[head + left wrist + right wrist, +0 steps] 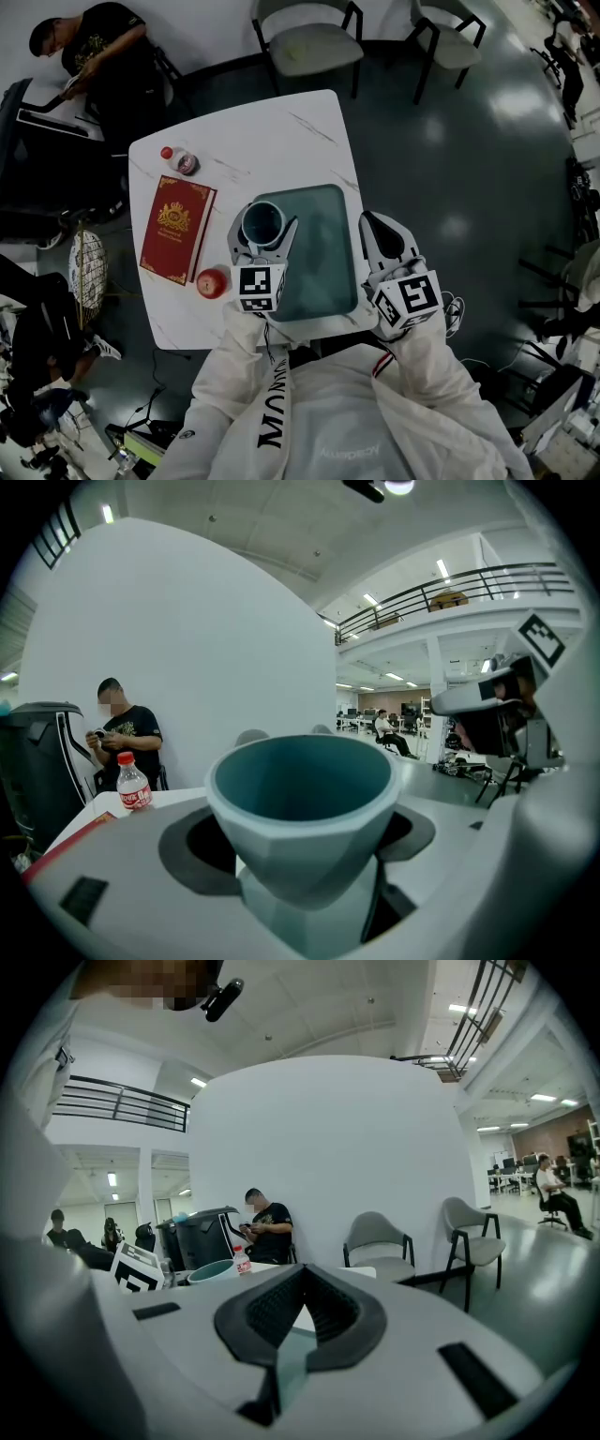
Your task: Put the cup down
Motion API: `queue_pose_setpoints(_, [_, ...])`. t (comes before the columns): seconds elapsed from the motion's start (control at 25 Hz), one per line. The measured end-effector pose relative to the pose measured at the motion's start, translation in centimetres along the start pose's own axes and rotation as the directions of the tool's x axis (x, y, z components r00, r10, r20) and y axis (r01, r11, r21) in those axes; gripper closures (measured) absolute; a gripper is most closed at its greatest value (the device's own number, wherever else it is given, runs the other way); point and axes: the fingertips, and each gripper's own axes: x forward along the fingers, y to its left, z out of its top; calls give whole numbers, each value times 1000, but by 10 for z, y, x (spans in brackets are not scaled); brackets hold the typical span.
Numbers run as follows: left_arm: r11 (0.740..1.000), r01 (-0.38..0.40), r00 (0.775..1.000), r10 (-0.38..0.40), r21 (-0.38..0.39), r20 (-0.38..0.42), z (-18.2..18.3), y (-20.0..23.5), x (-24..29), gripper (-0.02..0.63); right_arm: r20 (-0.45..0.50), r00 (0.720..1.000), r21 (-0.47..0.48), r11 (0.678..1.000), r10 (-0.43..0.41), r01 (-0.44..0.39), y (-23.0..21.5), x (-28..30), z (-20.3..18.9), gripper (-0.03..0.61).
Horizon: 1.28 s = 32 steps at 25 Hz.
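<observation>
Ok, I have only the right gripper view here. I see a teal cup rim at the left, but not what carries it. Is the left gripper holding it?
Observer: Yes. In the left gripper view the cup stands upright and empty between the jaws of the left gripper, which are closed on its lower body.
Operator: And what is under it? My view does not show this.
Observer: In the head view it is over the left edge of the teal mat, toward the far corner. I cannot tell if it touches.
Operator: Is anything close on its left side?
Observer: A red book and a small red round object lie on the white table, off the mat.
</observation>
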Motion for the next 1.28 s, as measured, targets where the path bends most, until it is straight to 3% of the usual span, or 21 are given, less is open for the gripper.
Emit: queue_pose_setpoints(1.28, [998, -68, 993, 69, 17, -94, -54, 21, 63, 216, -108, 993, 6, 999, -44, 45, -42, 14, -46, 574])
